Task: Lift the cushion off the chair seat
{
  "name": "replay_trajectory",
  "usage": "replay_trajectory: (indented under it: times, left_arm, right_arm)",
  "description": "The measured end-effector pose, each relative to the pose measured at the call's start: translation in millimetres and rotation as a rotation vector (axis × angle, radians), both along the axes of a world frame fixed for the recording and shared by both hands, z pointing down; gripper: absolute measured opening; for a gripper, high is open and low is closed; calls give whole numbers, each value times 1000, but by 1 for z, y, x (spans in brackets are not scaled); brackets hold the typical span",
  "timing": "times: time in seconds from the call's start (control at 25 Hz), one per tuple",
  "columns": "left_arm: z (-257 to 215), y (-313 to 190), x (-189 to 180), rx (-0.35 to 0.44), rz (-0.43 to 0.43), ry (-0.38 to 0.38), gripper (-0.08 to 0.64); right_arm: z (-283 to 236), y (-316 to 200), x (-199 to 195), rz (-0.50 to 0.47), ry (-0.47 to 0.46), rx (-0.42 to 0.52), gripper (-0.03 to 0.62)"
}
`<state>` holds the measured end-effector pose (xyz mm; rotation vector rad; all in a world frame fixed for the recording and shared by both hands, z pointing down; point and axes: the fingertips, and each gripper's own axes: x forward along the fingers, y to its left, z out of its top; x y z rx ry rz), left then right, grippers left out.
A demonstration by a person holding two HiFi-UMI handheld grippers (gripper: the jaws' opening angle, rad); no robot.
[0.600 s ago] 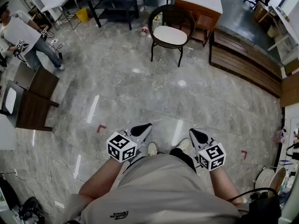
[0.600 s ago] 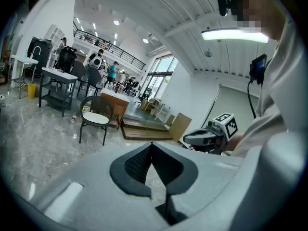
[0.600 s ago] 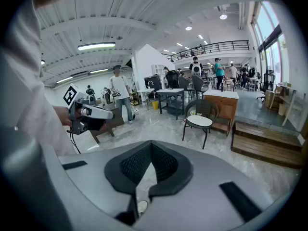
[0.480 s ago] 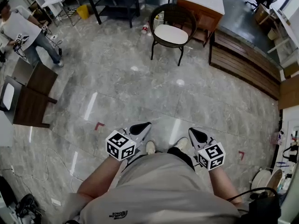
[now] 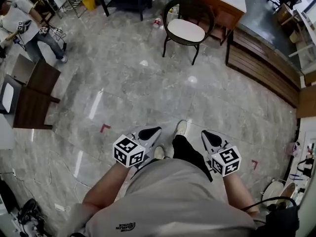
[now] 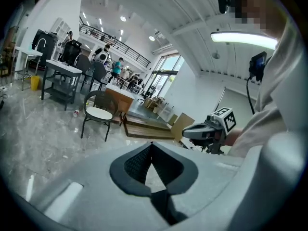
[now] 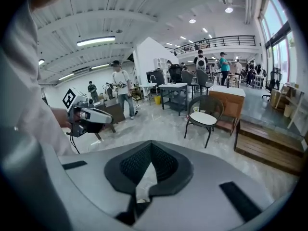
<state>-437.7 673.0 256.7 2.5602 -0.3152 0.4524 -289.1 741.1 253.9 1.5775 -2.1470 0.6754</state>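
A round black chair (image 5: 189, 14) with a white cushion (image 5: 185, 30) on its seat stands far ahead across the floor; the same cushion (image 6: 98, 113) shows in the left gripper view and the cushion (image 7: 203, 119) in the right gripper view. My left gripper (image 5: 154, 130) and right gripper (image 5: 206, 134) hang close to my body, well short of the chair. Both are shut, tips touching, with nothing between them. The left gripper (image 6: 152, 143) and right gripper (image 7: 151, 142) point toward the chair.
A wooden cabinet (image 5: 219, 6) and a low wooden platform (image 5: 264, 65) lie beside and behind the chair. A dark table (image 5: 34, 95) stands at the left, with a person (image 5: 24, 23) beyond it. Grey tiled floor (image 5: 128, 83) lies between me and the chair.
The chair has drawn slightly nearer and shifted right in the head view as I step forward, one foot now out in front. Both grippers stay shut at my sides.
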Motion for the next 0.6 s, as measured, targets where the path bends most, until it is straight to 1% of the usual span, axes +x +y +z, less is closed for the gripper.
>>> replay_trajectory:
  times: [0.12, 0.28, 0.36, 0.44, 0.52, 0.6]
  left_arm:
    - [7, -30, 25, -5, -18, -22, 6]
    - [1, -88, 58, 13, -88, -55, 8]
    - [-8, -120, 83, 32, -101, -68, 8]
    - [-15, -148, 109, 44, -96, -85, 8]
    - [-20, -177, 136, 41, -101, -85, 12]
    - [-23, -203, 162, 25, -114, -68, 23]
  right_arm:
    - [10, -34, 27, 0, -38, 7, 11]
    - [8, -96, 66, -6, -59, 35, 18]
    - [0, -129, 92, -11, -68, 55, 51]
    - [-5, -155, 119, -13, -73, 68, 86]
    - [-7, -178, 147, -9, -73, 78, 89]
    - [-7, -200, 173, -2, -70, 81, 89]
